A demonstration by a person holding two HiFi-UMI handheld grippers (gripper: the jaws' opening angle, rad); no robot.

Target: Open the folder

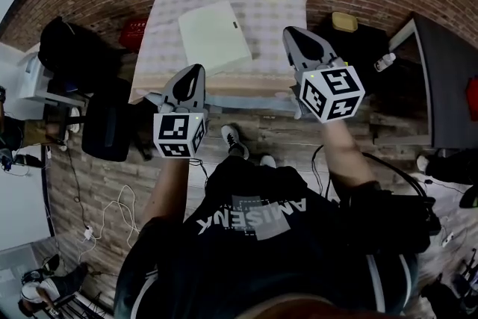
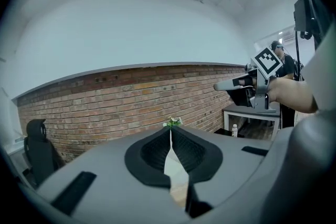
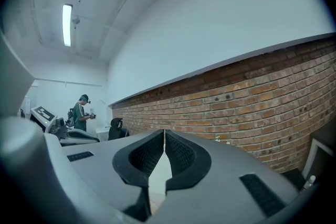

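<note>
Both claws, left (image 1: 197, 69) and right (image 1: 291, 32), are hanging shut and empty near the worktop's (image 1: 287, 7) front edge. We are judging the folder (image 1: 214, 36) light, thin and bendy, best pinched at a free cover edge. It is lying flat, closed, mid-worktop: pale, one small dark mark at its edge.

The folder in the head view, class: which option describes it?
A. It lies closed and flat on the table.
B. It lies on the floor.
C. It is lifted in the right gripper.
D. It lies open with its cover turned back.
A: the pale folder lies flat and closed on the checked table, and the left gripper and right gripper are shut and hold nothing.
</note>
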